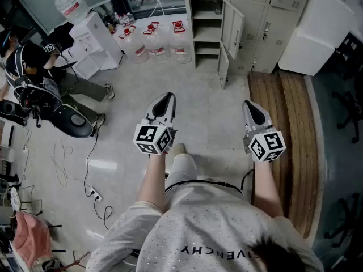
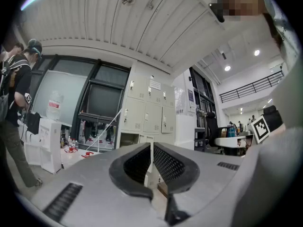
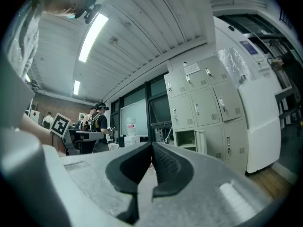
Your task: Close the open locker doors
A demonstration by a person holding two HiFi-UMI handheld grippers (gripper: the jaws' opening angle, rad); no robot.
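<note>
Left tongs [image 1: 165, 101] and right tongs [image 1: 254, 107] are both pressed together, the jaws meeting at the tips with nothing between them; the left gripper view shows the dark ribbed pads [image 2: 166, 163] closed on air, and the right gripper view shows the same. Both tongs are held level and side by side above the grey floor [image 1: 198, 112], with a bare forearm behind each marker cube.

Lockers [image 1: 249, 16] stand ahead at the top of the head view, well apart from both tongs. One column is open. Its upper door [image 1: 233, 29] swings out to the right of the shelves [image 1: 207, 24], and its lower door [image 1: 223, 65] stands ajar just beneath. The neighbouring doors are shut.

Left of the lockers, water bottles [image 1: 152, 38] with red caps sit on the floor. A white dispenser [image 1: 93, 44] with a bottle on top stands further left. A person [image 1: 34, 72] in dark clothes is near the left edge. A white cabinet [image 1: 312, 30] stands right of the lockers, and wooden planks [image 1: 286, 123] run down the right side of the floor. A cable [image 1: 91, 180] trails over the floor at lower left.

In the right gripper view the open column [image 3: 187, 138] shows just right of the jaw tips
</note>
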